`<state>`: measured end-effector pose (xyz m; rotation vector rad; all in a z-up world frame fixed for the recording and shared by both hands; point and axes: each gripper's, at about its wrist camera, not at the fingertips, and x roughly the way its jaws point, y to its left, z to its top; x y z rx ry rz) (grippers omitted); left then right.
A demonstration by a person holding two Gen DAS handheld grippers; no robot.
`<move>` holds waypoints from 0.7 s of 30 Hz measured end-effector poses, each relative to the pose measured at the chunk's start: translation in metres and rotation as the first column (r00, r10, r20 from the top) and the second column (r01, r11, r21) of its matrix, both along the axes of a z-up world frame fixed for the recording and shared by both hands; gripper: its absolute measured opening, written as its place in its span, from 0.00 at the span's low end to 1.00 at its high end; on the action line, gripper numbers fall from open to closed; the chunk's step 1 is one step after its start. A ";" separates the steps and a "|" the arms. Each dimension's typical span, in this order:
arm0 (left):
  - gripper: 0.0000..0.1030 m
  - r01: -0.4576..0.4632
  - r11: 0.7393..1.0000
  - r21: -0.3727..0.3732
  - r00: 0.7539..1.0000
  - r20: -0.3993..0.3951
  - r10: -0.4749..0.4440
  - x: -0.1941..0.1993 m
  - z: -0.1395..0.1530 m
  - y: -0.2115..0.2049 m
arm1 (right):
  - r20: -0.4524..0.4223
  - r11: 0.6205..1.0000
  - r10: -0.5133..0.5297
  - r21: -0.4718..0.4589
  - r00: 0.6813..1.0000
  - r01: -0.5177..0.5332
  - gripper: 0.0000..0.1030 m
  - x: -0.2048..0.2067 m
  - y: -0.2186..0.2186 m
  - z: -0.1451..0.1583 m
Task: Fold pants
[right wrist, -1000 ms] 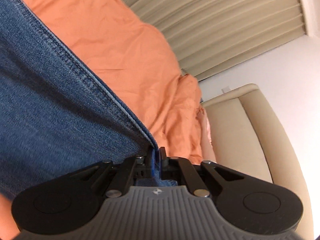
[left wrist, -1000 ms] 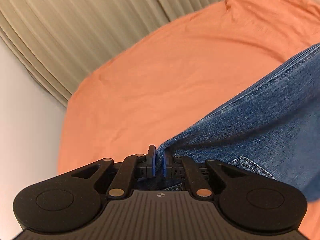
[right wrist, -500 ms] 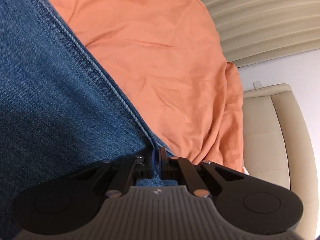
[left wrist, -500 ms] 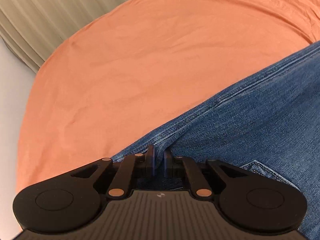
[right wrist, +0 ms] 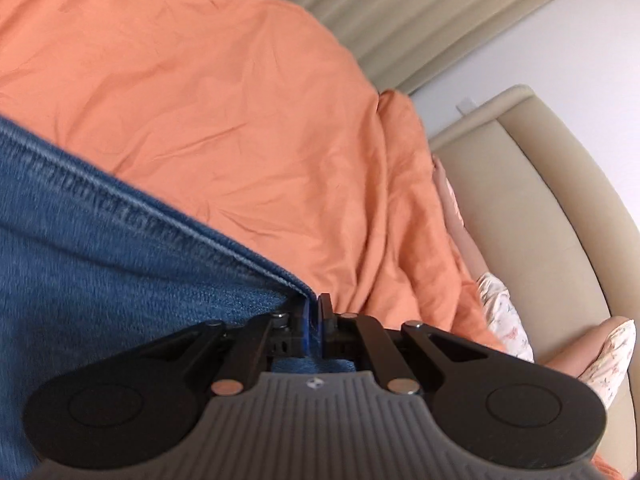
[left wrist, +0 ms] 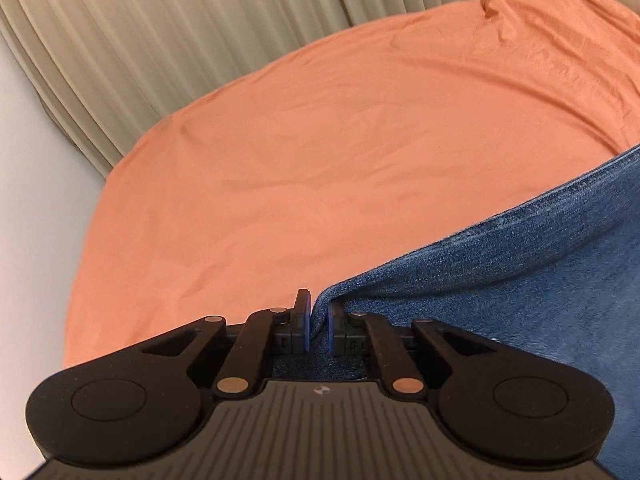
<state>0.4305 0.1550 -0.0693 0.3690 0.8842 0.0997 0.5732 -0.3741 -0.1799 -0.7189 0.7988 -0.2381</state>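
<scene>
Holding: left gripper and right gripper, each clamped tight on a denim edge.
Pants: blue jeans, stitched seam along the top edge, fabric stretched between the two grips.
Position: above the orange bed sheet, wrinkled.
Background: beige pleated curtain.

Right gripper pinching the hemmed edge of the blue denim pants.
The jaws are clamping the fabric corner above an orange bedsheet; a beige upholstered headboard and pleated curtains are showing beyond, with floral-patterned cloth lying at the sheet's right edge.
</scene>
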 end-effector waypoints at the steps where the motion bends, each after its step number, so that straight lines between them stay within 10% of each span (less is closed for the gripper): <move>1: 0.08 -0.007 1.000 -0.005 1.000 -0.002 0.007 0.000 -0.007 -0.002 | -0.005 1.000 -0.004 -0.014 1.000 0.004 0.00 0.003 0.003 -0.006; 11: 0.22 -0.017 1.000 0.020 0.996 -0.086 0.018 0.006 -0.042 0.013 | -0.049 0.998 -0.056 -0.012 0.997 0.056 0.00 0.037 0.013 -0.049; 13: 0.65 -0.013 0.999 0.039 0.998 -0.065 0.016 0.004 -0.037 0.015 | -0.062 0.997 -0.075 0.014 0.995 0.076 0.01 0.046 0.007 -0.051; 16: 0.73 -0.025 1.000 -0.012 0.999 -0.031 0.025 -0.003 -0.020 0.023 | -0.060 0.991 -0.107 0.070 0.992 0.111 0.16 0.044 0.003 -0.042; 18: 0.73 -0.030 0.999 -0.032 0.999 -0.020 0.030 -0.014 -0.008 0.026 | -0.041 0.986 -0.121 0.113 0.992 0.125 0.49 0.039 0.003 -0.029; 21: 0.73 -0.040 0.997 -0.063 0.999 -0.026 0.039 -0.035 0.014 0.035 | -0.032 0.970 -0.125 0.204 0.992 0.129 0.48 0.024 0.009 -0.004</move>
